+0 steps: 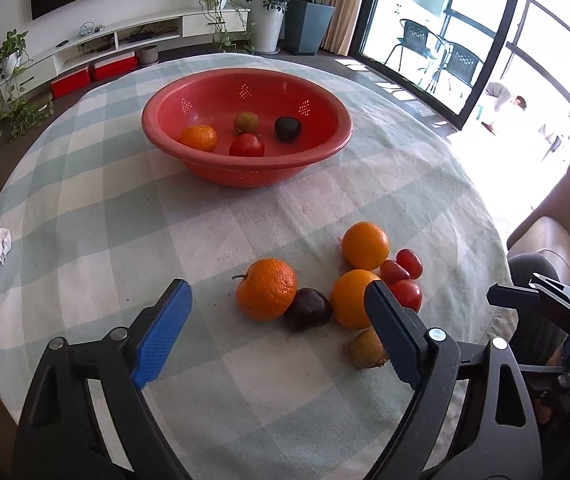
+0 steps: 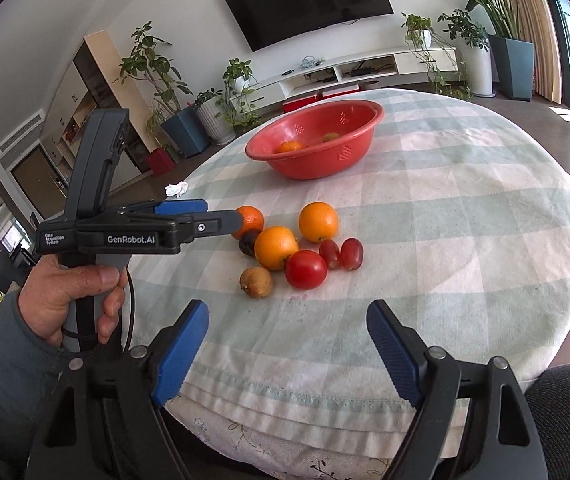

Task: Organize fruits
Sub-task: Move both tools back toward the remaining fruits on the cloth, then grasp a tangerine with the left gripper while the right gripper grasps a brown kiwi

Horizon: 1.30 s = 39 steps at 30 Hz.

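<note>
While both tongs hang open and empty, left gripper [image 1: 277,304] nears mandarin [image 1: 266,289] at 12 o'clock; next: clamp, carry to bowl [image 1: 247,158]

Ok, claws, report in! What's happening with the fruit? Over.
Both claws open, empty: left claw, right claw. Four fruits in red bowl. Loose pile on tablecloth, dimpled orange nearest. Nothing blocking.

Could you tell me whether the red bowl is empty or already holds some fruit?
Not empty: the bowl holds an orange, a tomato and two darker fruits.
</note>
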Each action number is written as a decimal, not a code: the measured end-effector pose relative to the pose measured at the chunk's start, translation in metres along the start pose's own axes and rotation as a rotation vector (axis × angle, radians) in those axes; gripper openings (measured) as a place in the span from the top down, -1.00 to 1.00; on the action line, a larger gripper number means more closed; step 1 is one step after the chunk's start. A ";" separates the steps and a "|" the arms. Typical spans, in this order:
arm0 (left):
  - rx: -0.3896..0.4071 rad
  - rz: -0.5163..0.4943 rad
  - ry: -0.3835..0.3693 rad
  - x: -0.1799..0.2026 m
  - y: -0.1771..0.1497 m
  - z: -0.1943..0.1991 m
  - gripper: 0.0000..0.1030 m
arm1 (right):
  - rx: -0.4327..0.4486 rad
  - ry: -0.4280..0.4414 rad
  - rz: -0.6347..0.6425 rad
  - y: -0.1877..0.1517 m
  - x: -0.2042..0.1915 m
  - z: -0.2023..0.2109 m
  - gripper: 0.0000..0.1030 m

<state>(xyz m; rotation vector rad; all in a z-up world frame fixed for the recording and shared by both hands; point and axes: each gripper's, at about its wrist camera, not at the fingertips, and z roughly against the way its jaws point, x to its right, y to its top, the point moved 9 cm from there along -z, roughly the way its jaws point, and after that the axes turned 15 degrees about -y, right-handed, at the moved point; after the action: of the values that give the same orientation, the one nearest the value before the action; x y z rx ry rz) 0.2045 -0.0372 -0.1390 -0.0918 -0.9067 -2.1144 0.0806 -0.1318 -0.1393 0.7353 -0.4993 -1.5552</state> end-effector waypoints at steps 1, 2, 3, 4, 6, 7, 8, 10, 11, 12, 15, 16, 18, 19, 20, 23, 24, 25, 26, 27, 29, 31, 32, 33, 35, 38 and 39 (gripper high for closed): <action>-0.011 -0.003 -0.003 -0.002 0.001 -0.001 -0.49 | -0.004 0.003 0.005 -0.001 -0.002 -0.001 -0.59; -0.025 -0.009 0.000 -0.005 0.002 -0.003 -0.46 | -0.007 0.006 0.009 -0.002 -0.004 -0.001 -0.59; -0.039 -0.016 0.000 -0.007 0.002 -0.004 -0.43 | -0.008 0.008 0.013 -0.003 -0.005 -0.002 -0.58; -0.052 -0.023 -0.005 -0.008 0.002 -0.006 -0.39 | -0.009 0.009 0.017 -0.004 -0.006 -0.002 -0.58; -0.076 -0.027 -0.009 -0.011 0.002 -0.009 -0.38 | -0.011 0.011 0.022 -0.006 -0.008 -0.003 -0.57; -0.085 -0.028 -0.013 -0.012 0.002 -0.011 -0.38 | -0.014 0.012 0.024 -0.006 -0.009 -0.003 -0.57; -0.090 -0.024 -0.019 -0.013 0.002 -0.013 -0.38 | -0.017 0.012 0.024 -0.007 -0.009 -0.005 -0.56; -0.096 -0.011 -0.020 -0.017 0.002 -0.018 -0.38 | -0.024 0.014 0.026 -0.009 -0.010 -0.006 -0.54; -0.096 -0.005 -0.022 -0.018 0.001 -0.020 -0.38 | -0.028 0.014 0.028 -0.010 -0.010 -0.007 -0.53; -0.096 0.003 -0.029 -0.019 0.001 -0.021 -0.32 | -0.031 0.015 0.030 -0.010 -0.011 -0.008 -0.53; -0.103 0.034 -0.054 -0.021 -0.002 -0.028 -0.06 | -0.036 0.018 0.034 -0.012 -0.012 -0.009 -0.52; -0.101 0.044 -0.065 -0.022 -0.002 -0.029 -0.04 | -0.037 0.018 0.033 -0.012 -0.012 -0.010 -0.52; -0.094 0.058 -0.074 -0.023 -0.002 -0.029 -0.03 | -0.038 0.019 0.034 -0.013 -0.012 -0.010 -0.52; -0.093 0.064 -0.076 -0.024 -0.002 -0.029 -0.03 | -0.039 0.020 0.034 -0.013 -0.012 -0.010 -0.52; -0.093 0.068 -0.080 -0.024 -0.002 -0.030 -0.03 | -0.040 0.021 0.035 -0.014 -0.012 -0.011 -0.51; -0.091 0.087 -0.097 -0.025 -0.002 -0.032 0.04 | -0.047 0.024 0.039 -0.015 -0.014 -0.013 -0.51; -0.090 0.095 -0.112 -0.024 -0.002 -0.032 0.14 | -0.048 0.025 0.041 -0.015 -0.014 -0.013 -0.51; -0.089 0.100 -0.121 -0.023 -0.001 -0.032 0.18 | -0.048 0.025 0.042 -0.016 -0.015 -0.013 -0.51; -0.089 0.101 -0.118 -0.022 -0.001 -0.033 0.18 | -0.048 0.027 0.043 -0.016 -0.015 -0.013 -0.50; -0.089 0.102 -0.118 -0.022 -0.001 -0.033 0.19 | -0.047 0.028 0.043 -0.016 -0.015 -0.013 -0.49; -0.088 0.103 -0.119 -0.022 -0.001 -0.032 0.20 | -0.047 0.029 0.045 -0.016 -0.016 -0.013 -0.45; -0.081 0.104 -0.120 -0.022 -0.001 -0.031 0.22 | -0.047 0.028 0.043 -0.016 -0.015 -0.013 -0.45; -0.074 0.106 -0.117 -0.023 -0.001 -0.029 0.26 | -0.047 0.028 0.043 -0.016 -0.015 -0.013 -0.45; -0.065 0.113 -0.119 -0.024 -0.001 -0.027 0.32 | -0.046 0.028 0.045 -0.016 -0.015 -0.013 -0.45; -0.050 0.127 -0.125 -0.026 -0.001 -0.023 0.32 | -0.048 0.027 0.048 -0.016 -0.016 -0.013 -0.45; -0.050 0.130 -0.117 -0.029 -0.005 -0.022 0.32 | -0.048 0.027 0.065 -0.016 -0.020 -0.014 -0.45; -0.048 0.131 -0.118 -0.030 -0.006 -0.021 0.32 | -0.049 0.027 0.072 -0.016 -0.022 -0.015 -0.45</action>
<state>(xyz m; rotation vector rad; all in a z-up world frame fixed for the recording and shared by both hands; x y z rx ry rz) 0.2252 -0.0283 -0.1686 -0.2961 -0.8943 -2.0259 0.0799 -0.1069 -0.1578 0.6929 -0.4615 -1.4840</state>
